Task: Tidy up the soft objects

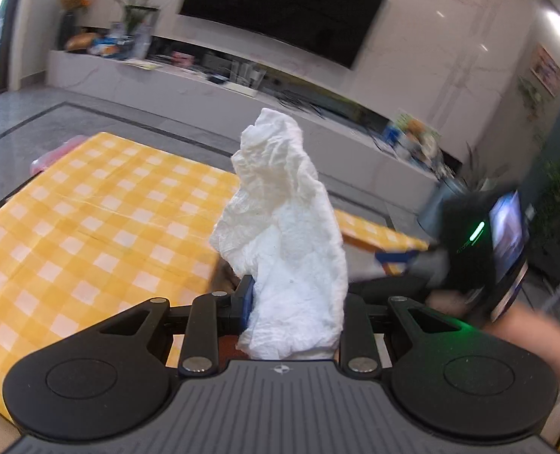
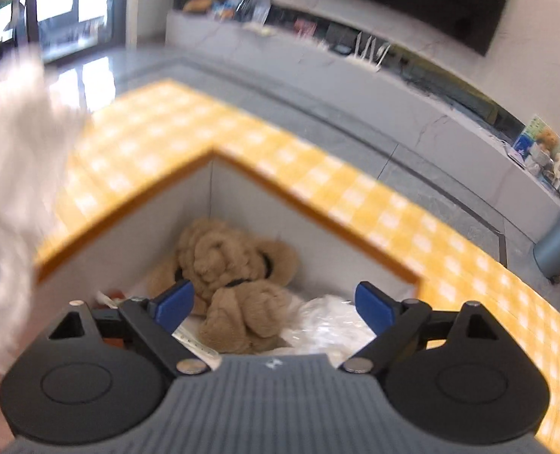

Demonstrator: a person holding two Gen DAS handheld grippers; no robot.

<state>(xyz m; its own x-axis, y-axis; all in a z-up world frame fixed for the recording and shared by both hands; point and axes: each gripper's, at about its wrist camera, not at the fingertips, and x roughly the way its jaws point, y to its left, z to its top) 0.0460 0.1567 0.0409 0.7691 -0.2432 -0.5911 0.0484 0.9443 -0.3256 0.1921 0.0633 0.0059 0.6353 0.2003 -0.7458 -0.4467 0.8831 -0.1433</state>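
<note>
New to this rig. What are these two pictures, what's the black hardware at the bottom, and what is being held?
There is no robot arm: a person carries a pair of hand-held tongs in each hand, and each has a fisheye camera looking forward along its two fingers. The black hardware at the bottom of each picture is that tool's own body.

Left wrist view: the left tongs are shut on a crumpled white paper towel, held up above the yellow checked cover. The blurred right tongs show at the right edge.

Right wrist view: the right tongs stand open and empty, blue pads wide apart, over an open box with white inner walls. Inside lie a tan plush toy and some clear plastic wrap. The white blur at the left is probably the towel.
</note>
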